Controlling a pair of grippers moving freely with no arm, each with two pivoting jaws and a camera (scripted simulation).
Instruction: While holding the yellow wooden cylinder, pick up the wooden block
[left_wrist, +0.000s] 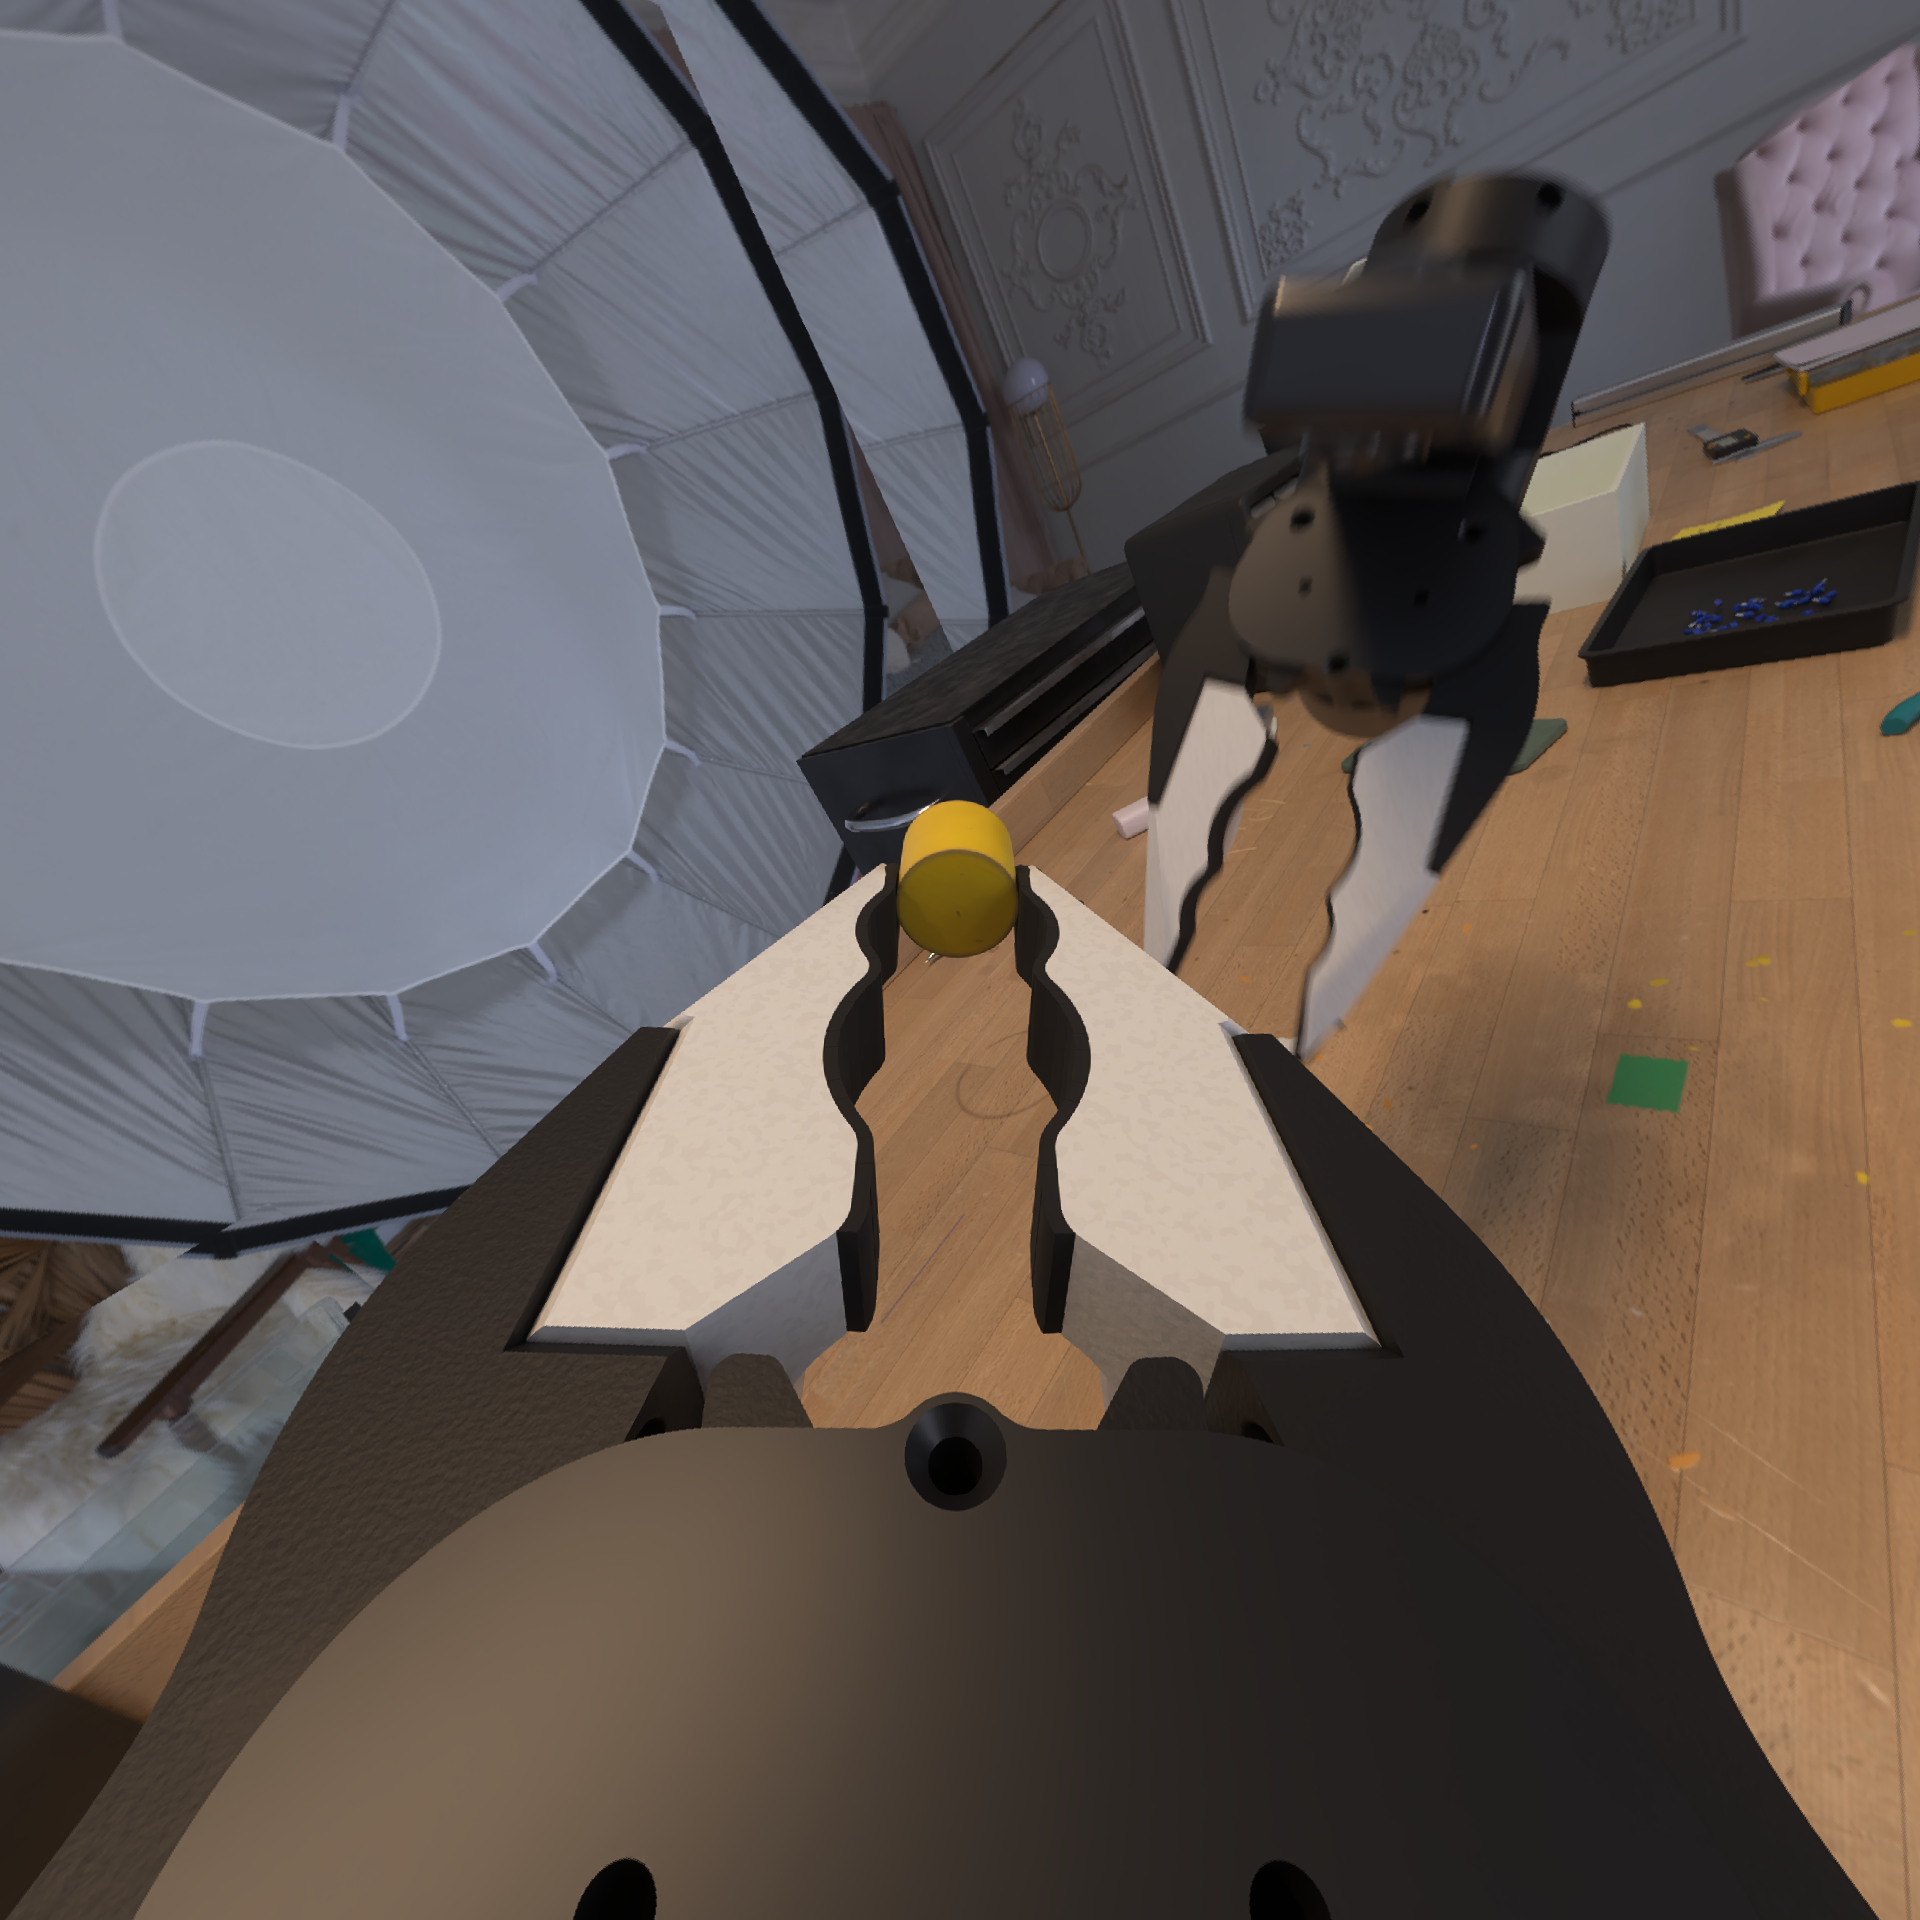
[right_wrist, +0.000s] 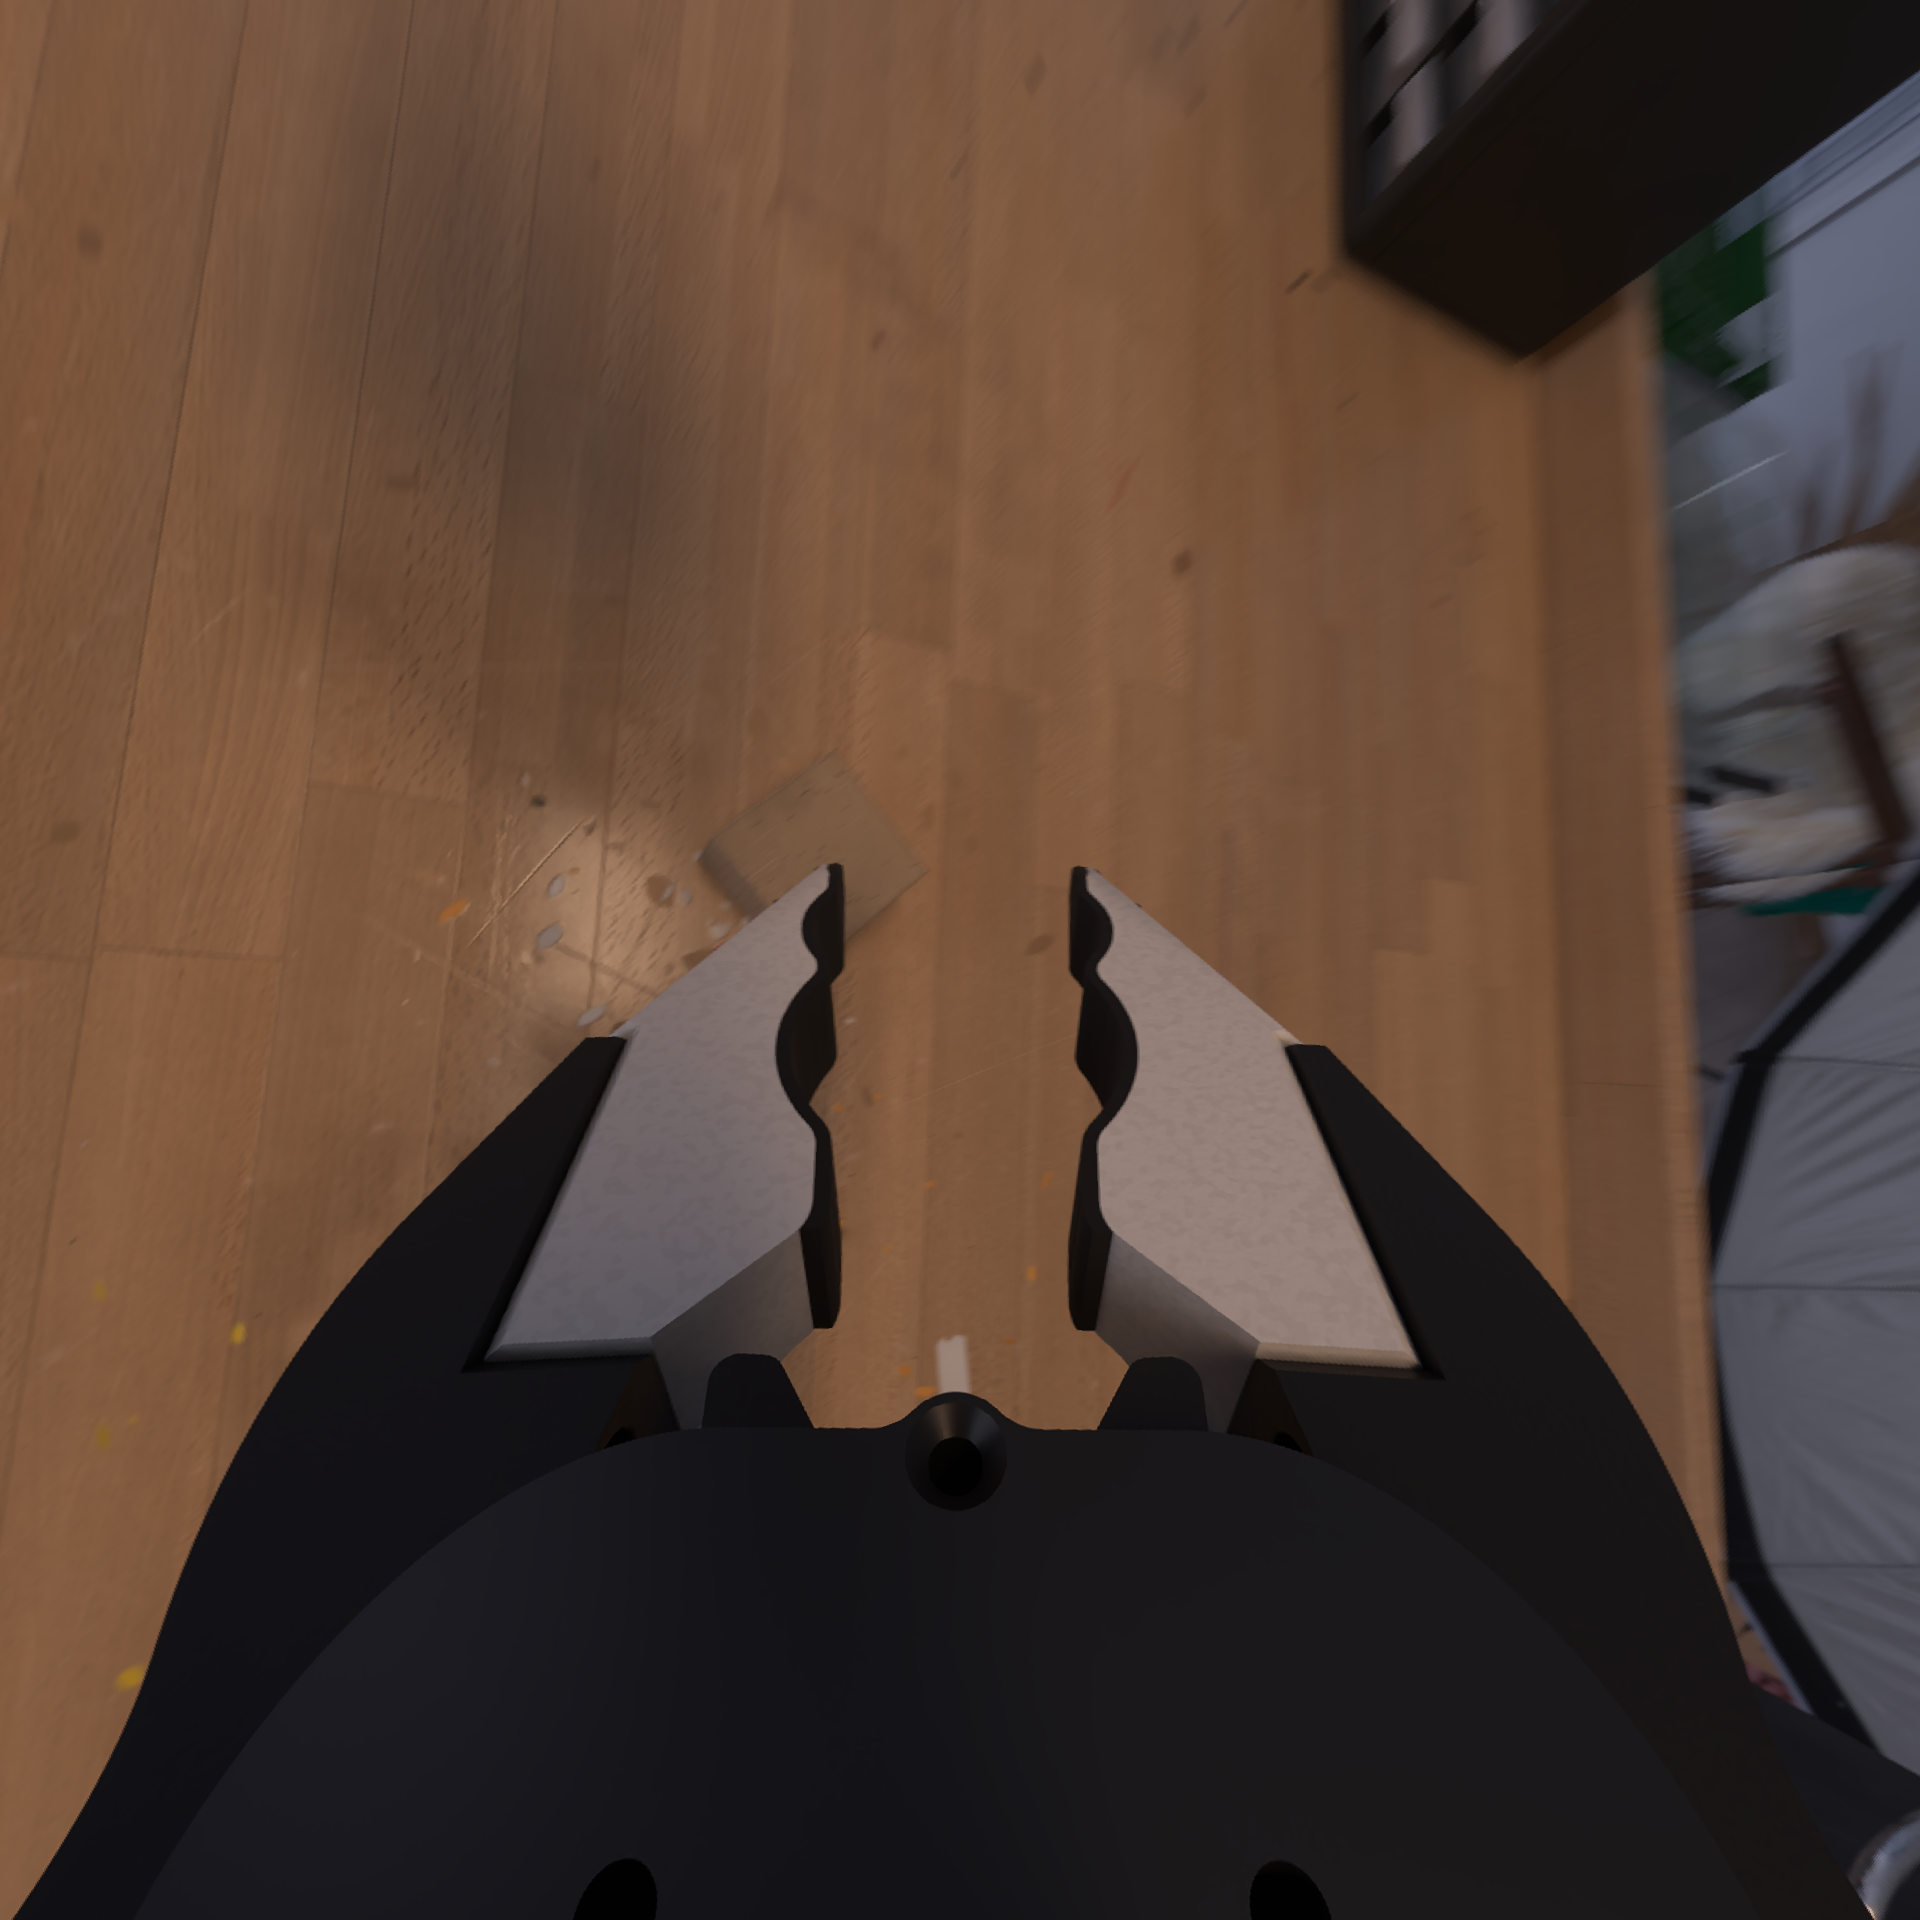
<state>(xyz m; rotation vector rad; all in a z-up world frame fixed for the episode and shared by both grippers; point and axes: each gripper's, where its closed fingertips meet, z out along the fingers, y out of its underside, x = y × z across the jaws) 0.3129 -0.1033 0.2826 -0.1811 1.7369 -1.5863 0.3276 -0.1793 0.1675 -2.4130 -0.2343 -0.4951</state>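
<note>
My left gripper (left_wrist: 956, 899) squeezes the yellow wooden cylinder (left_wrist: 956, 894). My right gripper (right_wrist: 956, 883) is spread wide, and the wooden block (right_wrist: 821, 842) still waits on the table (right_wrist: 312, 520).

no text, label, brand or number can be read anywhere (both views checked).
</note>
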